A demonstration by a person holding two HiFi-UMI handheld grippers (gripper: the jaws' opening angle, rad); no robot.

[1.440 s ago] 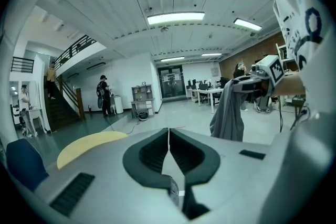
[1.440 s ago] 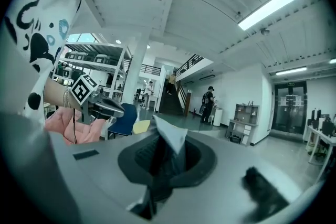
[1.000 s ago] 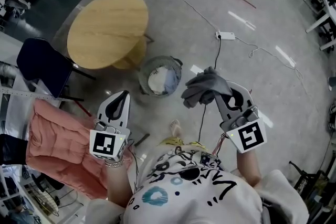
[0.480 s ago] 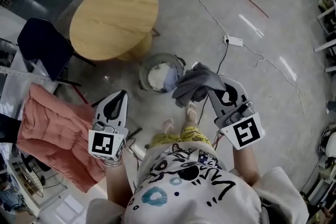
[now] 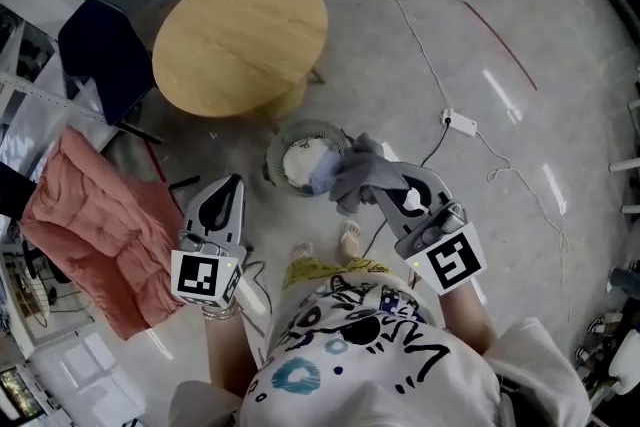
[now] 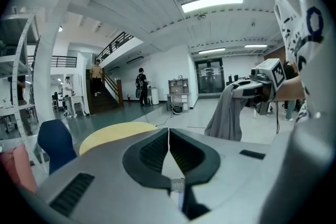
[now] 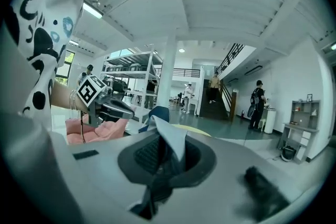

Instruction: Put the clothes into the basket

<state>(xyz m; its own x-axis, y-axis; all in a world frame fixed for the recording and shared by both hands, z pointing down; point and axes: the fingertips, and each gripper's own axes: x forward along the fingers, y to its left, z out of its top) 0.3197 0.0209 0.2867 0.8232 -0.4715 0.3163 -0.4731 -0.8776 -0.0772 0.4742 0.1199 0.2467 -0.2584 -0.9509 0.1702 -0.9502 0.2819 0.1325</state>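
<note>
Grey cloth (image 5: 362, 177), crumpled and drooping, pinched in right tongs (image 5: 384, 191), near basket (image 5: 274, 155)

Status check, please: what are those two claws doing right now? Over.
Right claw shut on grey garment, at edge of laundry basket. Left claw shut, empty. Nothing seen blocking the basket.

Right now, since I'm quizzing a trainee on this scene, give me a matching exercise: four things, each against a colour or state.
Things:
1. garment
2. basket
3. left gripper
4. round table

Descriptions:
A. fingers shut, nothing between them
B. pale wood
C. grey, hanging from the right gripper
D. on the floor, light clothes inside

Pairs: 1-C, 2-D, 3-A, 4-B
</note>
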